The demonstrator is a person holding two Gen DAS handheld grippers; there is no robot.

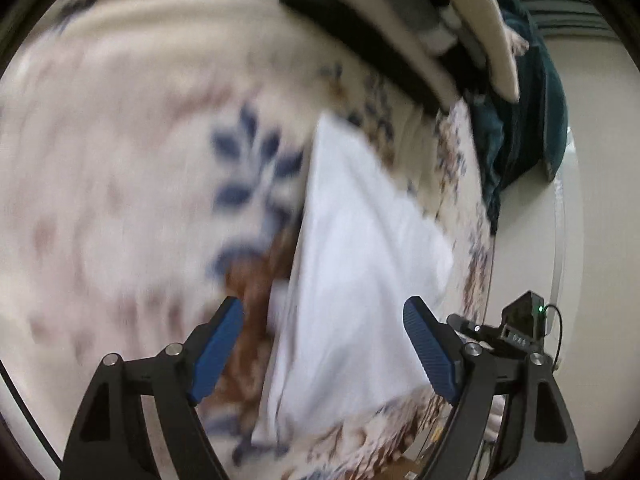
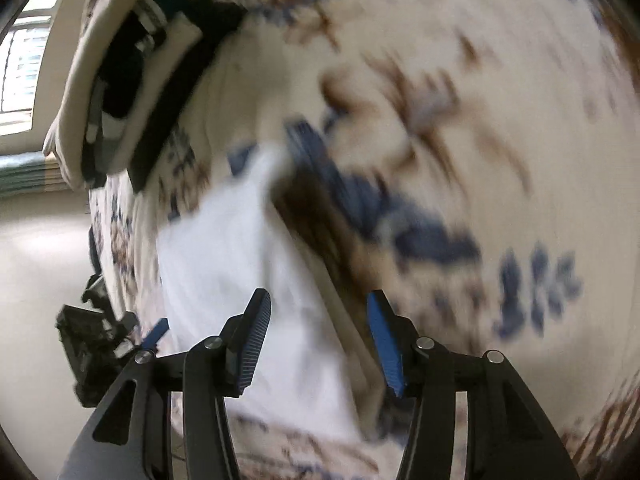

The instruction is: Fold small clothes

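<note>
Looking down the left gripper [image 1: 323,320] first, I see its jaws spread wide with nothing gripped; the white garment [image 1: 352,264] lies flat on the floral bedspread [image 1: 120,140], its near end showing between and beyond the blue pads [image 1: 218,350], not pressed by them. The garment's long axis runs away from me toward the stack of folded clothes [image 1: 400,28] past its far end. Moving to the right gripper [image 2: 318,338], its jaws stand about half open and hold nothing; here the white garment [image 2: 256,280] sits under the left pad and off to that side, with its right edge between the pads. I judge the left gripper better centred over the cloth, the right over its edge. Both views are blurred, so the folds are unclear.
</note>
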